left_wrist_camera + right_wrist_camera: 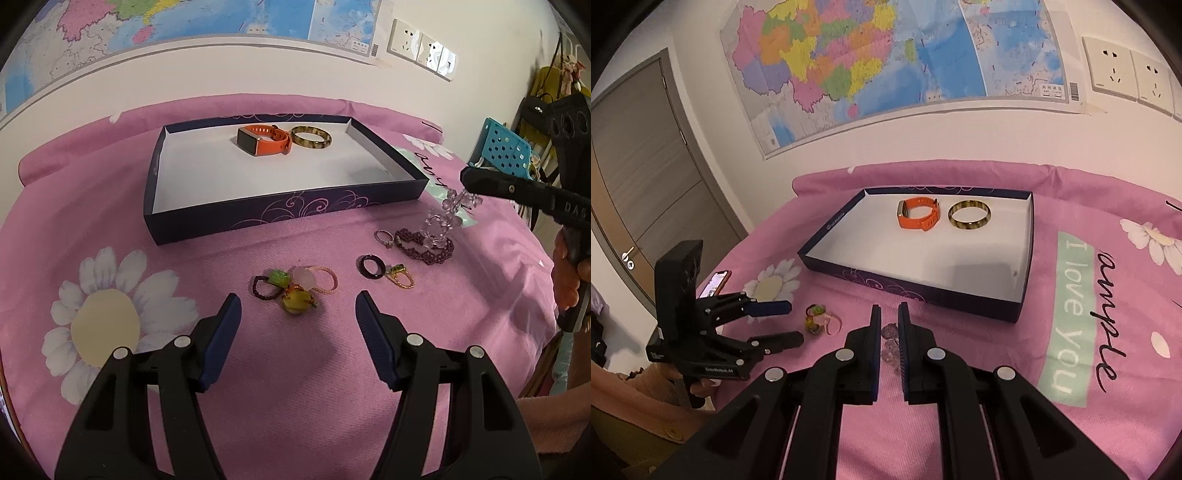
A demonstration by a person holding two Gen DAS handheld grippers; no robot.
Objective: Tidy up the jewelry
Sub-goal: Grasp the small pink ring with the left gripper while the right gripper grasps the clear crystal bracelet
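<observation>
A dark blue tray (280, 210) (908, 291) holds an orange watch (264, 140) (919, 213) and a mottled bangle (311, 137) (969, 215). My right gripper (889, 314) (466, 186) is shut on a clear crystal bead bracelet (448, 214) (889, 341), which hangs from it with its lower end by a purple beaded bracelet (424, 245). My left gripper (298, 314) (783, 321) is open and empty, just short of a cluster of beaded rings (293, 286) (820, 319). A silver ring (384, 236), a black ring (372, 266) and a gold ring (400, 277) lie loose on the cloth.
A pink flowered cloth (332, 369) (1052, 369) covers the table. A phone (714, 284) lies at the left edge. A blue basket (502, 147) stands off to the right. A wall with a map (886, 62) is behind.
</observation>
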